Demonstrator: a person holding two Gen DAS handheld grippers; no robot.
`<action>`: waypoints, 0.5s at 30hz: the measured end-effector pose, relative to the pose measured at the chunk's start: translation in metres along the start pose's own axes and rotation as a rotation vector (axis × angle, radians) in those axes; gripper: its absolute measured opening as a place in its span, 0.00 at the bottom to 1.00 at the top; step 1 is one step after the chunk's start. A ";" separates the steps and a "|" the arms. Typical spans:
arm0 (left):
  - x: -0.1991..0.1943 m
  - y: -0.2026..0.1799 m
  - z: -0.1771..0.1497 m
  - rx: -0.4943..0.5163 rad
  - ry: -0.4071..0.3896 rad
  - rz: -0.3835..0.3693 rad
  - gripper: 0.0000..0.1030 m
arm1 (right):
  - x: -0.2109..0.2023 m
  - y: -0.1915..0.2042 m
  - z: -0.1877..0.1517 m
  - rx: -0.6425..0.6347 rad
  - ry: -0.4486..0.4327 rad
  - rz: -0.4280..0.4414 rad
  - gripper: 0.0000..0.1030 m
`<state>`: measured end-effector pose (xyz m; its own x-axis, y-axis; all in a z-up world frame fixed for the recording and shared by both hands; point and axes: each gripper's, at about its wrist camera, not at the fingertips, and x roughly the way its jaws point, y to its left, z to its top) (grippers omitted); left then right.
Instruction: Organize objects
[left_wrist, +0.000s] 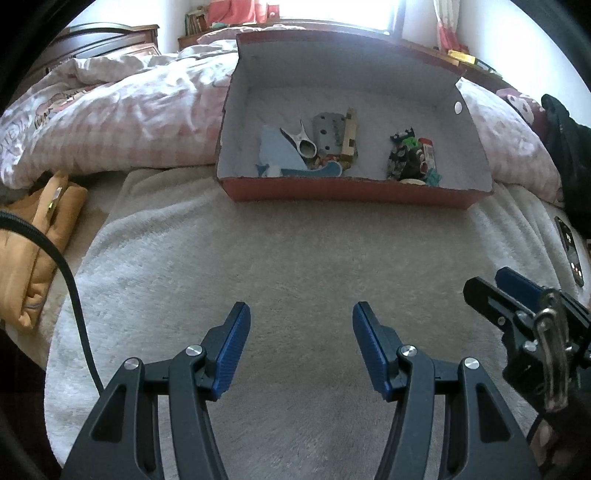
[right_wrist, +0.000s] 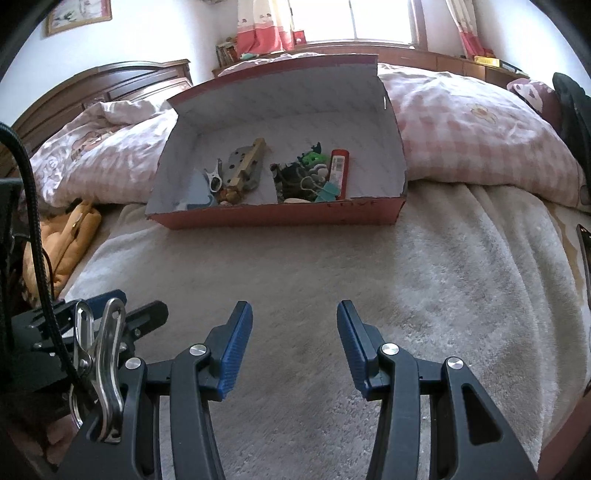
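Note:
A red cardboard box (left_wrist: 351, 192) (right_wrist: 280, 218) with a pale lining sits on a cream fleece blanket, its lid standing up behind. Inside lie several small items: a blue card shape (left_wrist: 277, 151), a metal nail clipper (left_wrist: 304, 142) (right_wrist: 214, 179), a grey perforated plate (left_wrist: 327, 133) (right_wrist: 238, 160) with a wooden strip (left_wrist: 349, 138) (right_wrist: 251, 162), a patterned bundle (left_wrist: 402, 158) (right_wrist: 295, 177), and a red tube (right_wrist: 338, 170). My left gripper (left_wrist: 301, 317) hangs open over bare blanket, nothing between its blue pads. My right gripper (right_wrist: 294, 317) is open too, and empty.
The cream blanket (left_wrist: 295, 258) (right_wrist: 443, 277) spreads in front of the box. A pink checked duvet (left_wrist: 122, 122) (right_wrist: 461, 129) lies behind it. An orange-yellow garment (left_wrist: 48, 229) (right_wrist: 70, 236) is at the left, a dark phone-like object (left_wrist: 569, 251) at the right edge.

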<state>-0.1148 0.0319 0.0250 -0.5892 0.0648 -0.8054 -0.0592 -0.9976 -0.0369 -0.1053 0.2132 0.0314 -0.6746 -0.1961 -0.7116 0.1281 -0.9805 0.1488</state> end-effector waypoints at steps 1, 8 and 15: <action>0.001 0.000 0.000 -0.001 0.003 0.001 0.57 | 0.001 -0.001 0.000 0.004 0.001 -0.002 0.48; 0.008 -0.001 -0.002 -0.005 0.026 0.001 0.56 | 0.006 -0.005 0.000 0.023 0.025 -0.016 0.48; 0.010 -0.002 -0.003 -0.002 0.033 -0.002 0.57 | 0.010 -0.007 -0.002 0.036 0.046 -0.028 0.48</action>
<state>-0.1186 0.0343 0.0155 -0.5619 0.0654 -0.8246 -0.0588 -0.9975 -0.0390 -0.1112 0.2185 0.0221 -0.6434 -0.1696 -0.7465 0.0825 -0.9848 0.1526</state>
